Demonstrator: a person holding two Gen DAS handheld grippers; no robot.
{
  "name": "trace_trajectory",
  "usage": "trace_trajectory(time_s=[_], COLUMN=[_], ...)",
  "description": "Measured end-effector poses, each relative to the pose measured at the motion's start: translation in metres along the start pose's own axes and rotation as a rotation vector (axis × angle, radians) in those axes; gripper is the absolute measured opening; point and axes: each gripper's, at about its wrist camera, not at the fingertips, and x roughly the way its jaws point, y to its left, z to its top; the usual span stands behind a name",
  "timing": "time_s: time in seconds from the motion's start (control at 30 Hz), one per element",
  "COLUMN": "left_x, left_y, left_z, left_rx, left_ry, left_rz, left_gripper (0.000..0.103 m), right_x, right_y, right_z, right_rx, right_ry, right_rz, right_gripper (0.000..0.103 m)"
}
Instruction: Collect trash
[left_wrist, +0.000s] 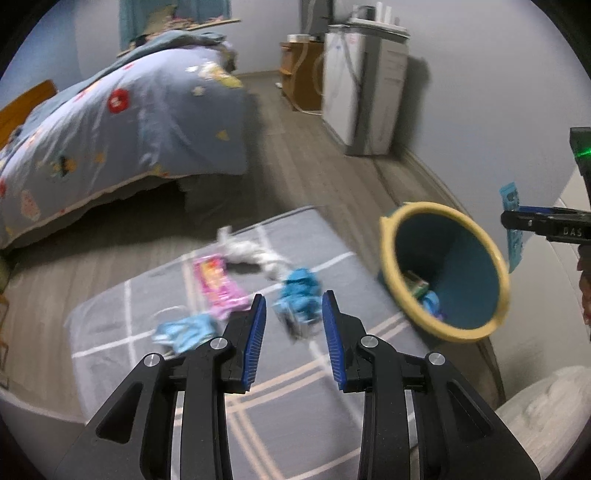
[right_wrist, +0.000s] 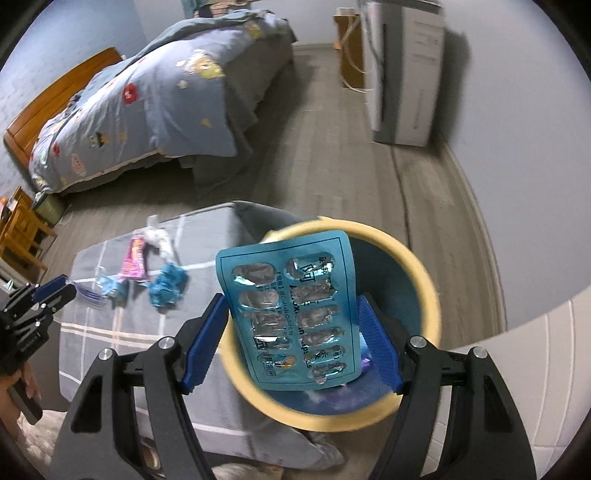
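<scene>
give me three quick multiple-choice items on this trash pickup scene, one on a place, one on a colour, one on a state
1. Where is the teal blister pack?
A. on the bed
B. above the bin, in the right gripper
C. on the wooden floor

2. What colour is the rim of the round plastic bin?
A. pale yellow
B. red
C. black

3. What is between the fingers of the left gripper?
A. a pink wrapper
B. a white tissue
C. nothing

Answers: 1 B, the pack sits between the blue pads over the bin's mouth. 2 A, a yellow ring tops the teal inside. 3 C, the fingers stand apart over the grey checked cushion.
</scene>
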Motion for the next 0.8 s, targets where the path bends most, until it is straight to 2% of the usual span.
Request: trace_trajectory(time_s=[0.2, 0.3, 0.43, 0.5, 0.57, 0.7, 0.8], left_x=[0.018, 0.029, 0.055, 0.072, 0.085, 0.114, 0.127], left_y=[-0.056, -0.070, -0.064, -0.062, -0.061, -0.069, -0.076], left_z=[0.013, 0.013, -0.005, -0.020, -0.034, -0.057, -0.063], left_rx=[0.083, 0.103, 0.051, 0.022, -0.009, -0.053, -0.052], left_ry=[0.024, 0.039, 0.122, 0.164, 0.199, 0.280, 0.312], left_rz=[-0.084, -0.093, -0.099, -0.083, -0.081, -0.076, -0.068], left_gripper=[0.032, 0.032, 0.036, 0.050, 0.054, 0.055, 0.055], right_x=[0.006, 0.010, 0.014, 0.016, 0.019, 0.023, 0.025], right_y=[-0.037, -0.047, -0.053, -0.054, -0.054, -0.053, -0.052], right_z=[-0.020, -0.029, -0.035, -0.036, -0.037, -0.037, -0.036], right_rx=[0.036, 0.059, 0.063, 0.066, 0.067, 0.060, 0.052], right_ry=[0.030, 0.043, 0.049, 0.054, 0.060, 0.064, 0.066], right_rz=[-0.019, -0.017, -0.007, -0.002, 0.004, 0.010, 0.008], right_gripper=[0.071, 0.071, 0.071, 0.071, 0.071, 0.071, 0.071])
